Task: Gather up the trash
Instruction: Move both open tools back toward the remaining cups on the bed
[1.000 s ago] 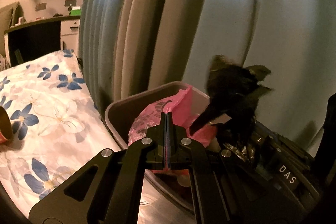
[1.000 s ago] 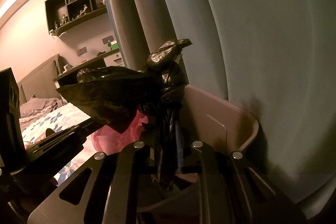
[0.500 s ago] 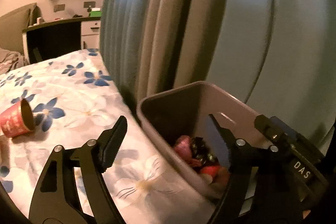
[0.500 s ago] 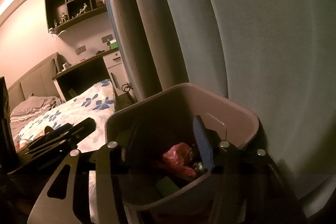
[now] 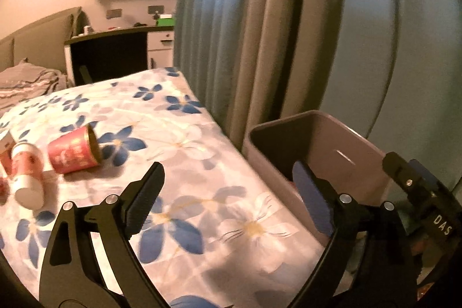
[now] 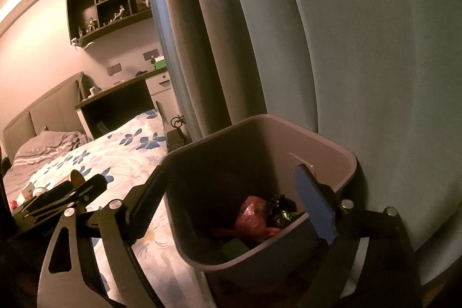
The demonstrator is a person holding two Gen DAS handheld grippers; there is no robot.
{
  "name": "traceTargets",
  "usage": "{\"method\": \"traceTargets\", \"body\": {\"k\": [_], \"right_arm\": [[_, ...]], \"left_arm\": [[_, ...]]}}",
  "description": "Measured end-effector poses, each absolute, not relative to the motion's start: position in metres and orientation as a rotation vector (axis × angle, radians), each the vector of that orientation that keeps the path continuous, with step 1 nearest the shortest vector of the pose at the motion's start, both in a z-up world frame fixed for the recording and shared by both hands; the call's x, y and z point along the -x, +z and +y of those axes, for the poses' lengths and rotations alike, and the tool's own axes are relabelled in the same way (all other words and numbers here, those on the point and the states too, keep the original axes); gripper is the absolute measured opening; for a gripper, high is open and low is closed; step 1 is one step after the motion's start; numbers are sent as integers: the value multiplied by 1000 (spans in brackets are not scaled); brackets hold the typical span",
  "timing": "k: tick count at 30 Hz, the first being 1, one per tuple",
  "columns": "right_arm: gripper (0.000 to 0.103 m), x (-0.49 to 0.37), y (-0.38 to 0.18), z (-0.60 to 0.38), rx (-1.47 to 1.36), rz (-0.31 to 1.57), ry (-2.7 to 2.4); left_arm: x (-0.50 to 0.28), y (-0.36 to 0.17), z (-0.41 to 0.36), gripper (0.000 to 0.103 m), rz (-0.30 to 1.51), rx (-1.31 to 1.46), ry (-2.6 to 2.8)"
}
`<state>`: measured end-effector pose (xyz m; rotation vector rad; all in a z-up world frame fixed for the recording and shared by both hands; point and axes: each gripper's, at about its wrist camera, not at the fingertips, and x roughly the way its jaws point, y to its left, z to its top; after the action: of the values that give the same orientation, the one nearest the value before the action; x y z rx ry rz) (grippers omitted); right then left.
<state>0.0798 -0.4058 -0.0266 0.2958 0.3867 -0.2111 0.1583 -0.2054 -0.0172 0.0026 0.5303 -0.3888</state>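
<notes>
The rectangular plastic bin (image 6: 332, 163) beside the bed (image 5: 184, 134) holds a crumpled pink bag (image 6: 252, 217) and what appears to be dark foil. Both the left gripper (image 5: 228, 192) and right gripper (image 6: 231, 192) have just been opening; both stand wide and empty. A red paper cup (image 5: 75, 153) lies tipped on the floral bedsheet, left of the bin.

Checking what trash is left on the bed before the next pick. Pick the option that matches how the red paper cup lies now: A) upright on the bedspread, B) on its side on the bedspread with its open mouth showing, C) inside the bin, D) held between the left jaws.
B: the red paper cup lies tipped over on the floral bedspread, its open end showing.
</notes>
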Motion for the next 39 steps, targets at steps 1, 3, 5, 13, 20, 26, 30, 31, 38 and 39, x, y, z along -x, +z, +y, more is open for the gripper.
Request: {"method": "traceTargets", "body": {"k": [1, 3, 5, 13, 20, 26, 30, 31, 38, 39], "right_arm": [[87, -79, -26, -403, -292, 389, -209], [88, -78, -25, -399, -286, 394, -205], [89, -78, -24, -393, -279, 396, -203], [94, -74, -18, -369, -251, 390, -180], [95, -73, -15, -341, -213, 391, -133], [95, -75, -13, -310, -182, 395, -69], [96, -80, -15, -290, -167, 411, -27], [96, -81, -15, -284, -164, 416, -14], [96, -92, -19, -236, -121, 439, 93], [96, -93, -19, -230, -115, 441, 107]], "left_arm": [[-157, -17, -201, 90, 530, -2, -376], [-155, -16, -193, 90, 531, 1, -355], [-153, -15, -185, 90, 533, 7, -336], [-143, -11, -147, 91, 526, 28, -252], [-138, -12, -111, 92, 530, 58, -175], [-130, -13, -76, 92, 514, 63, -103], [-127, -16, -45, 92, 515, 82, -38], [-126, -15, -37, 92, 516, 88, -20], [-121, -14, 24, 92, 502, 135, 107], [-121, -14, 32, 92, 503, 141, 123]]}}
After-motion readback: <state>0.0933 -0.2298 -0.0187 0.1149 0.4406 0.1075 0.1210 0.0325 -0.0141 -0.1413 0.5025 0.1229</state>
